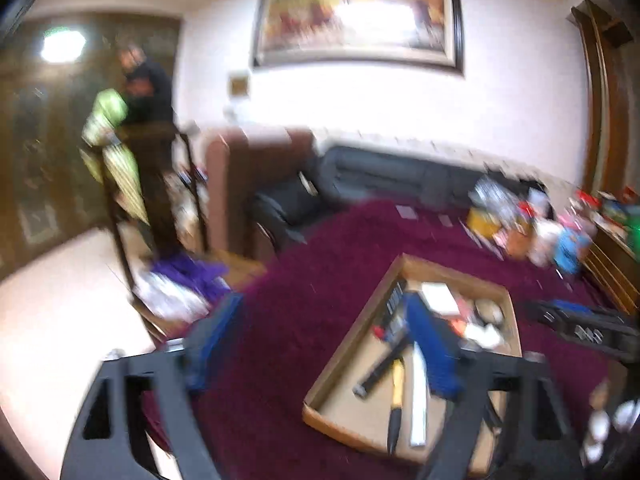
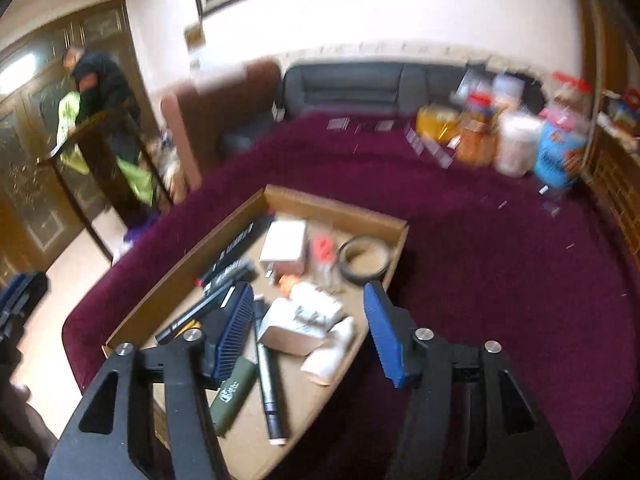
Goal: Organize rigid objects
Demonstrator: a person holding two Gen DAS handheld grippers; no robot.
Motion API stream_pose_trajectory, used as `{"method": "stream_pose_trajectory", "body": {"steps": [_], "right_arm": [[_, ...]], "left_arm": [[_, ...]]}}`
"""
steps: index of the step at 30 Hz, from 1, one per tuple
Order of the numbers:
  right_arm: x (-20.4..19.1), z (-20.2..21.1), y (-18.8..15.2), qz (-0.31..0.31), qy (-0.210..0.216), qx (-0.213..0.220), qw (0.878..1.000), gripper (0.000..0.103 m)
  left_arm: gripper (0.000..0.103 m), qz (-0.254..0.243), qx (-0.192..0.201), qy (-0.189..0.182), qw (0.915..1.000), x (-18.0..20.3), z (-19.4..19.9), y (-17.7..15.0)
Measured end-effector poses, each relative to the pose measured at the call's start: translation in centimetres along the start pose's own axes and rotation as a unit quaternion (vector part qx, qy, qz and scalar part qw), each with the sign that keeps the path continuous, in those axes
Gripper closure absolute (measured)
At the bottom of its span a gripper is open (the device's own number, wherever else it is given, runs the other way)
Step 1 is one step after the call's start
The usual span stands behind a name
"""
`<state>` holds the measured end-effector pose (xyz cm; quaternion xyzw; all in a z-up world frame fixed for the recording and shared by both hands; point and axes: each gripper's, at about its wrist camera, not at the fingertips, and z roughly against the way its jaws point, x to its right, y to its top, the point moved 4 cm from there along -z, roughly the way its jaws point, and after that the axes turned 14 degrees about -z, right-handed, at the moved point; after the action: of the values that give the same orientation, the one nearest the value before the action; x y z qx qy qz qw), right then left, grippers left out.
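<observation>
A shallow cardboard tray [image 2: 340, 210] lies on a maroon plush surface [image 2: 500, 280]. It holds several rigid items: a white box [image 2: 285, 240], a tape roll [image 2: 363, 258], black bars [image 2: 234, 246], a grey pen [image 2: 269, 376], an olive case [image 2: 234, 398] and white bottles [image 2: 316, 312]. My right gripper [image 2: 310, 332] is open above the tray's near end, with nothing between its blue pads. In the blurred left wrist view the tray [image 1: 344, 348] sits at lower right. My left gripper [image 1: 324, 344] is open and empty, hovering over the tray's left edge.
Jars, bottles and bags [image 2: 516, 140] crowd the far right of the maroon surface. A dark sofa [image 2: 360, 84] and a brown chair [image 2: 224, 112] stand behind it. A person [image 2: 100, 80] stands by a wooden rail at the left. The right gripper shows at the left view's right edge [image 1: 580, 324].
</observation>
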<state>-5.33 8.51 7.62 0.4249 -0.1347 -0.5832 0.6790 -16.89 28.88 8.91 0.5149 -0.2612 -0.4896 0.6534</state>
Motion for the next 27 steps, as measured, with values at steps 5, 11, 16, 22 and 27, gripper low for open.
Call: {"method": "stream_pose_trajectory", "body": {"steps": [5, 11, 16, 22, 27], "right_arm": [[1.0, 3.1, -0.3, 0.012, -0.032, 0.078, 0.996, 0.015], [2.4, 3.3, -2.2, -0.021, -0.005, 0.043, 0.999, 0.015], [2.9, 3.5, -4.0, -0.021, -0.011, 0.039, 0.999, 0.015], [2.2, 3.5, -5.5, 0.009, -0.034, 0.045, 0.998, 0.015], [1.3, 2.8, -6.5, 0.030, -0.034, 0.024, 0.999, 0.015]], "left_arm": [[0.001, 0.015, 0.045, 0.034, 0.9983, 1.4, 2.2, 1.4], [0.001, -0.008, -0.065, -0.024, 0.9976, 3.8, -1.3, 0.6], [0.001, -0.007, -0.064, -0.025, 0.9976, 4.1, -1.2, 0.9], [0.001, -0.022, -0.083, -0.009, 0.9962, 5.9, -0.7, 0.1], [0.001, -0.032, -0.096, 0.007, 0.9949, 5.9, -0.9, -0.4]]}}
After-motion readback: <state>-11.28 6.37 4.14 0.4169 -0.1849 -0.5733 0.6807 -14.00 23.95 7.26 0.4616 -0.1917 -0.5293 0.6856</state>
